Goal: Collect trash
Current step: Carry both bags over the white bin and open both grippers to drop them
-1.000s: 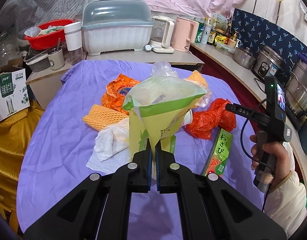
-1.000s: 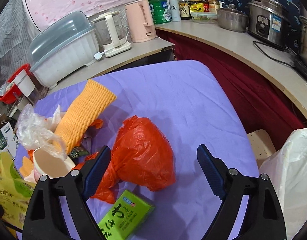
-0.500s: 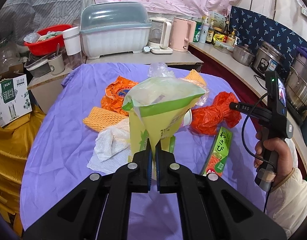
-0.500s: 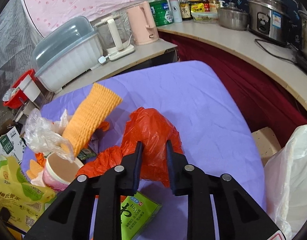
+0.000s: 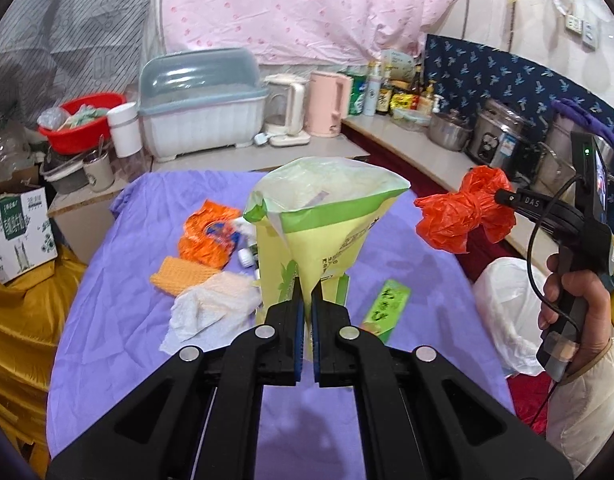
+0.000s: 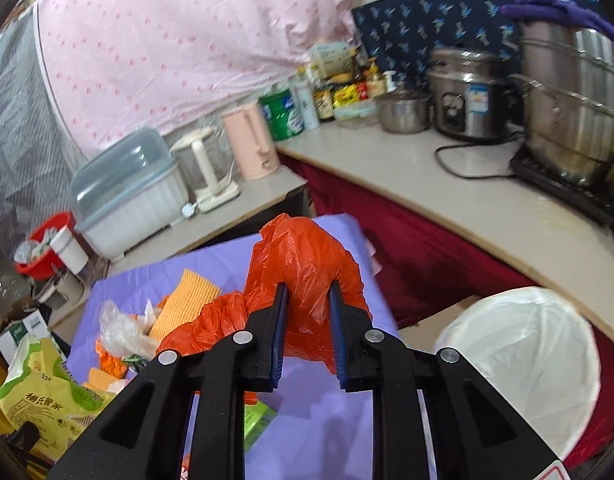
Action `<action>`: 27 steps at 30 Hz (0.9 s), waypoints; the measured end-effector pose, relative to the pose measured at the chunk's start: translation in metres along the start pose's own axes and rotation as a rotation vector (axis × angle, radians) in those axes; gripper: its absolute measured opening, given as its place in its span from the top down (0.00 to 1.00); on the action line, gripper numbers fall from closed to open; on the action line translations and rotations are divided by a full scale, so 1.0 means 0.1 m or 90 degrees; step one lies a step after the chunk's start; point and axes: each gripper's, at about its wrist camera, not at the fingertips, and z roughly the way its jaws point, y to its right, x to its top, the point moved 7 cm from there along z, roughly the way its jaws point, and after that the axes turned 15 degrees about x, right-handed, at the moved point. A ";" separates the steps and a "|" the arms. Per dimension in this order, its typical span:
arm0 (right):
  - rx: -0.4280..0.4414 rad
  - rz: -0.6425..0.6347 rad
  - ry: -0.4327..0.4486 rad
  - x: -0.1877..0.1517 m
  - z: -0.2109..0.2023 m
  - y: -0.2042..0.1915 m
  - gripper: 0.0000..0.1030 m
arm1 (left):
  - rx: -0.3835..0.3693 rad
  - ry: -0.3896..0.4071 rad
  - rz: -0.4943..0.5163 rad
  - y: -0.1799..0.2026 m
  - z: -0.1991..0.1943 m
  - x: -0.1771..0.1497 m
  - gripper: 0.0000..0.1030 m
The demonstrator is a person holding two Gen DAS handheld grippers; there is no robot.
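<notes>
My left gripper (image 5: 306, 288) is shut on the lower fold of a yellow-green snack bag (image 5: 327, 232), which stands open-mouthed above the purple table (image 5: 119, 300). My right gripper (image 6: 307, 288) is shut on a crumpled orange plastic bag (image 6: 303, 260) and holds it in the air. The left wrist view shows that orange bag (image 5: 463, 216) hanging off the table's right side, above a white-lined trash bin (image 5: 507, 312). That bin (image 6: 523, 360) sits low right in the right wrist view. The yellow-green bag (image 6: 39, 392) appears at that view's lower left.
On the table lie a green wasabi box (image 5: 387, 308), white tissue (image 5: 211, 308), orange foam netting (image 5: 179, 276), an orange wrapper (image 5: 207, 232) and a clear plastic bag (image 6: 123, 324). Counters with kettles, pots and a dish rack (image 5: 203, 100) ring the table. A hand (image 5: 579, 304) holds the right gripper.
The right gripper closed on the orange bag and lifted it off the table toward the right, over the bin. The left gripper rose a little with the yellow-green bag.
</notes>
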 end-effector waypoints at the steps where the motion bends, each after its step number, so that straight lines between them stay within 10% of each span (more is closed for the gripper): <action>1: -0.004 0.004 0.011 0.04 -0.12 0.06 0.82 | -0.007 0.008 0.006 0.08 -0.06 0.03 0.98; 15: -0.139 0.073 0.097 0.06 -1.58 1.42 0.82 | -0.185 0.066 0.104 1.78 -0.65 0.19 0.97; 27: -0.232 0.138 0.058 -0.57 -1.69 2.38 0.82 | -0.286 0.013 0.193 3.23 -0.42 -0.16 0.97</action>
